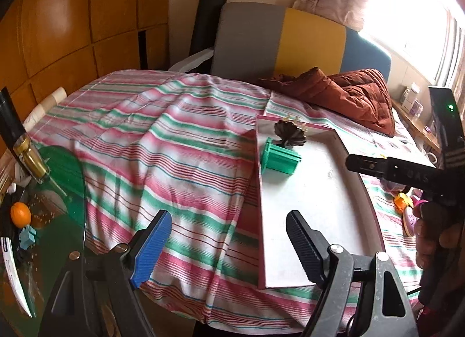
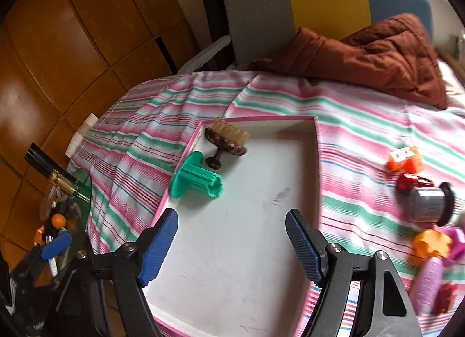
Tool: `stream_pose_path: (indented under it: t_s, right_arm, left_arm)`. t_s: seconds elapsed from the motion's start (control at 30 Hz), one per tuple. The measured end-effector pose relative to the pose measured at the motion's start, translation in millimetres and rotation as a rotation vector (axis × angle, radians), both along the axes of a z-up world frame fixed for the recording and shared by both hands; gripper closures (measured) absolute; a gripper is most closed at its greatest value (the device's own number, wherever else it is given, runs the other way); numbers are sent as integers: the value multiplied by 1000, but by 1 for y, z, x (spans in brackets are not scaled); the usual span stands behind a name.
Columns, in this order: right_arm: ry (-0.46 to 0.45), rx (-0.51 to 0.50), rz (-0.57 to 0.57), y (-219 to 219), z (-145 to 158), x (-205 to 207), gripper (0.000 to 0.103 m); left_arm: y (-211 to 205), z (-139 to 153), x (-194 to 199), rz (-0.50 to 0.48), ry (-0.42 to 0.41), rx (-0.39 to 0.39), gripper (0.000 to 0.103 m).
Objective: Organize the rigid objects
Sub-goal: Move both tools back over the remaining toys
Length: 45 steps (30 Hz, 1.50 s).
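Observation:
A shallow white tray with a pink rim (image 1: 319, 206) (image 2: 317, 145) lies on the striped bed. In its far left corner lie a green plastic spool (image 1: 279, 159) (image 2: 196, 181) and a dark brown brush with pale bristles (image 1: 289, 133) (image 2: 226, 142). My left gripper (image 1: 229, 247) is open and empty, over the bedspread at the tray's left edge. My right gripper (image 2: 232, 247) is open and empty above the tray's near half; it also shows in the left wrist view (image 1: 407, 171). Loose toys lie right of the tray: an orange block (image 2: 405, 159), a red piece (image 2: 412, 181), a grey spool (image 2: 430, 203), an orange piece (image 2: 430, 245), a pink piece (image 2: 430, 281).
A rust-brown quilt (image 1: 348, 96) (image 2: 377, 52) lies at the bed's head by a grey, yellow and blue headboard (image 1: 279, 40). A green glass side table (image 1: 64, 180) at left holds a dark bottle (image 1: 20, 145), an orange (image 1: 20, 215) and clutter. Wooden wardrobe panels stand behind.

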State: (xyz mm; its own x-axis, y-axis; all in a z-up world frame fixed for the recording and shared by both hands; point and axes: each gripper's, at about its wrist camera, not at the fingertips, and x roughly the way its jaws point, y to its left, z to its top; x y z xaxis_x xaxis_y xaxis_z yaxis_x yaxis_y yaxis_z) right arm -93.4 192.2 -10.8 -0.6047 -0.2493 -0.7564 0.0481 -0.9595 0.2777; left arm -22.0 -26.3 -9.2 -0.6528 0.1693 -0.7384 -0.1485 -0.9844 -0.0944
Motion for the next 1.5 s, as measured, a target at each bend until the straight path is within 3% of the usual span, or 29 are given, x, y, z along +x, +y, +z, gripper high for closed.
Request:
stream_pose_path:
  t_s: [0.37,0.93,1.07,1.3,1.5]
  right_arm:
    - [59,44,-97,52,14,47,26]
    - [78,47,-325,157,22,103,24]
    - [79,65,-378,182,24,118,24]
    - [65,107,-504,238,25,149,24]
    - [40,105,-650,294,10,175,23]
  left_arm:
    - [28,6,8,-84,18,-28,21]
    - [67,7,17,-197,6,-48,22]
    - [75,6,18,-226,-3,-50,28]
    - [96,9,19,-281,-6,-49,28]
    - [129,11,23,-389,-17,-50,36]
